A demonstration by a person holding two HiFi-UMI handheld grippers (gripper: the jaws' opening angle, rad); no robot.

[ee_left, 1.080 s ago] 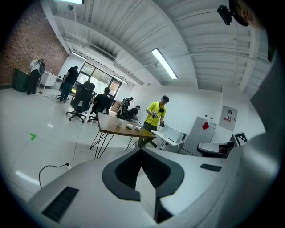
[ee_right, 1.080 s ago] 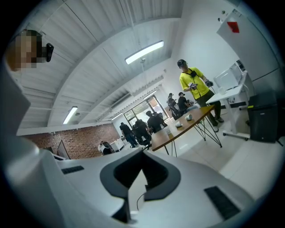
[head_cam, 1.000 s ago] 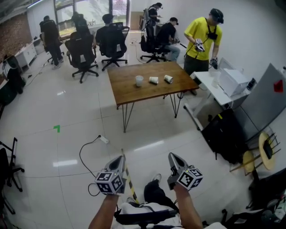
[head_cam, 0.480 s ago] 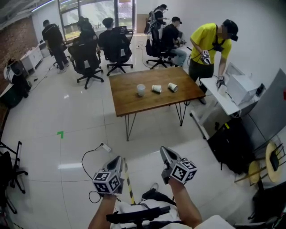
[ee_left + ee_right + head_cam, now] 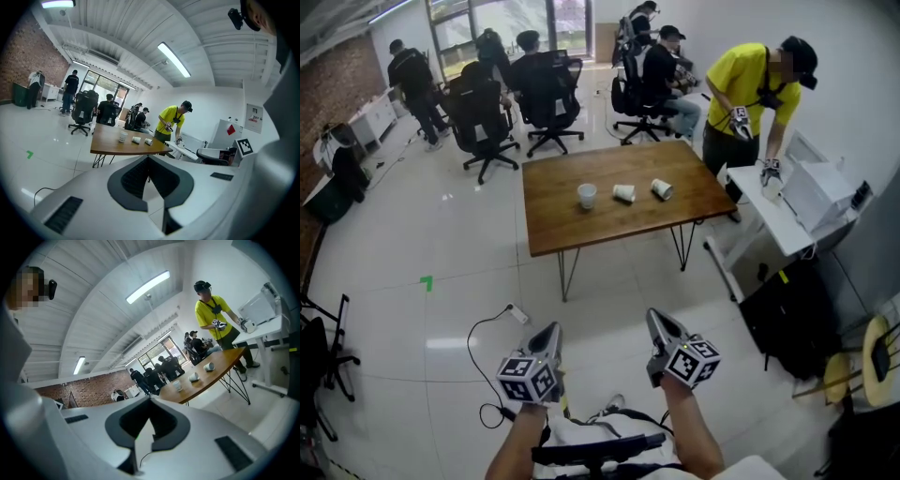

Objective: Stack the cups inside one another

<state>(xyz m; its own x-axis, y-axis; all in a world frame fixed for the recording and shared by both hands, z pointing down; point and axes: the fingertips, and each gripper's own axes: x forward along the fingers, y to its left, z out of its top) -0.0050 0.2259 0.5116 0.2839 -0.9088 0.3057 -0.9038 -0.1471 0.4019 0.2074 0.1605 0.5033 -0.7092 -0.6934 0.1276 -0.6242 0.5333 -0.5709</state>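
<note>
left gripper: grey shell, black-and-white marker cube
right gripper: same
top: white
strap: black

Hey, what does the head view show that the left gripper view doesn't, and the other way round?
Head view only: both grippers seen from above, left gripper and right gripper, on the person's forearms.
Left gripper view only: the ceiling with its strip light, and that gripper's jaws shut on nothing.
Both: the wooden table with three cups, and a person in a yellow shirt.

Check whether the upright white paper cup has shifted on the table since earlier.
No. The upright white paper cup keeps its spot on the brown wooden table.
</note>
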